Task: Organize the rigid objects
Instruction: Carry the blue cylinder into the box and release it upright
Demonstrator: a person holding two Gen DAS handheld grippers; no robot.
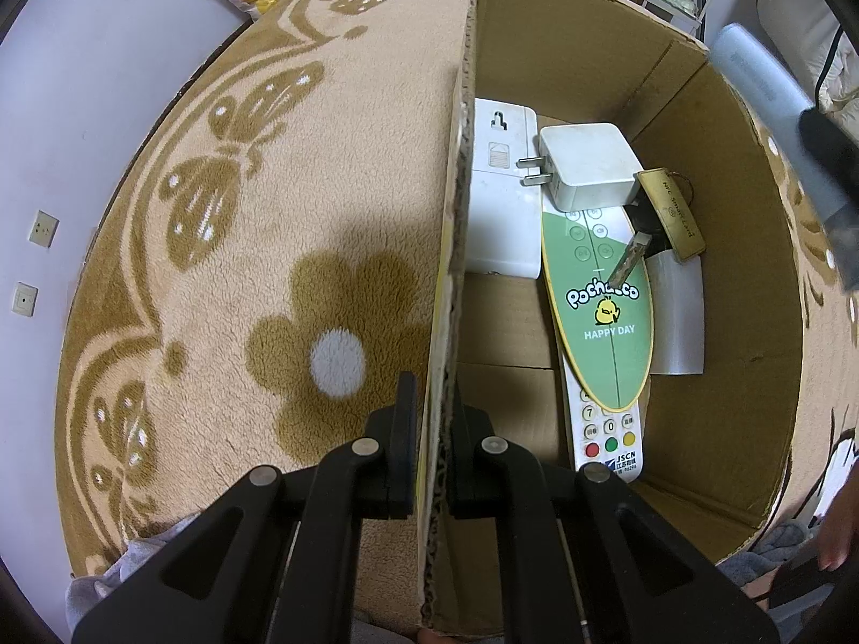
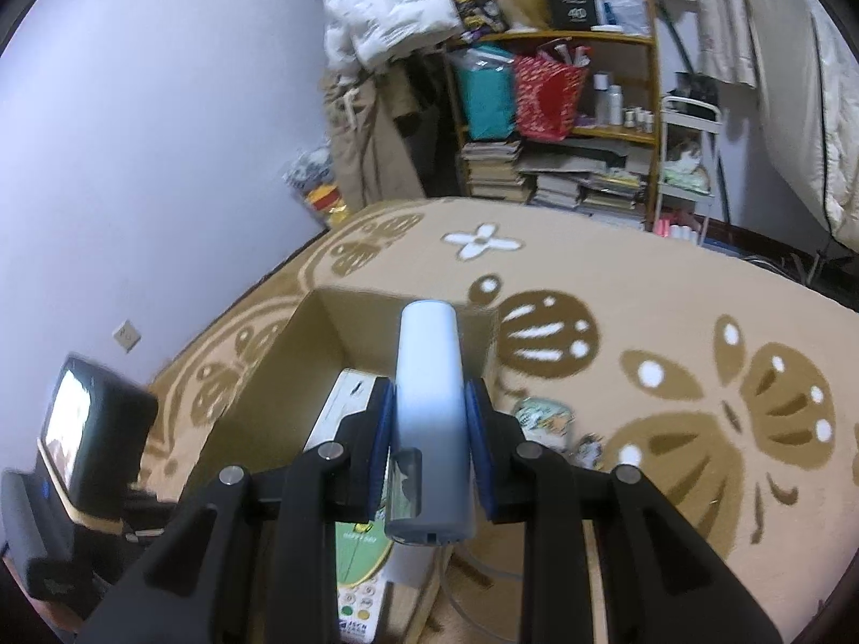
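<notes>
A tan fleece blanket [image 1: 279,172] patterned with brown butterflies and flowers covers the working surface, which stands against a pale lilac wall [image 1: 80,80] fitted with two wall sockets [image 1: 43,228]. On it sits an open cardboard box [image 1: 725,279].

The left gripper [image 1: 434,445] is clenched on the box's near side wall, one finger outside over the blanket and the other inside. Its camera looks down into the box, where a white remote control [image 1: 606,445] lies under an oval green fan [image 1: 601,311] printed "HAPPY DAY". Beside them are a flat white device [image 1: 504,204], a white plug adapter [image 1: 590,166] with its two prongs pointing left, a brass-coloured tag [image 1: 671,214] and a grey sheet [image 1: 679,316]. At the upper right edge of this view a blurred pale blue cylinder [image 1: 757,70] shows above the box's far rim.

The right wrist camera shows that cylinder [image 2: 429,408] close up: the right gripper [image 2: 429,424] grasps it between blue-padded fingers [image 2: 381,429], its length pointing forward, held above the box [image 2: 300,354]. Only this view takes in the room: a wooden shelf [image 2: 612,43] crammed with bags, bottles and stacked books, a white quilted jacket [image 2: 386,5] hanging beside it, pale bedding [image 2: 778,53] to the right, and a small black screen device [image 2: 91,418] at the left. It also shows small packets [image 2: 542,416] lying on the blanket just right of the box. The box's contents are mostly hidden here behind the gripper.
</notes>
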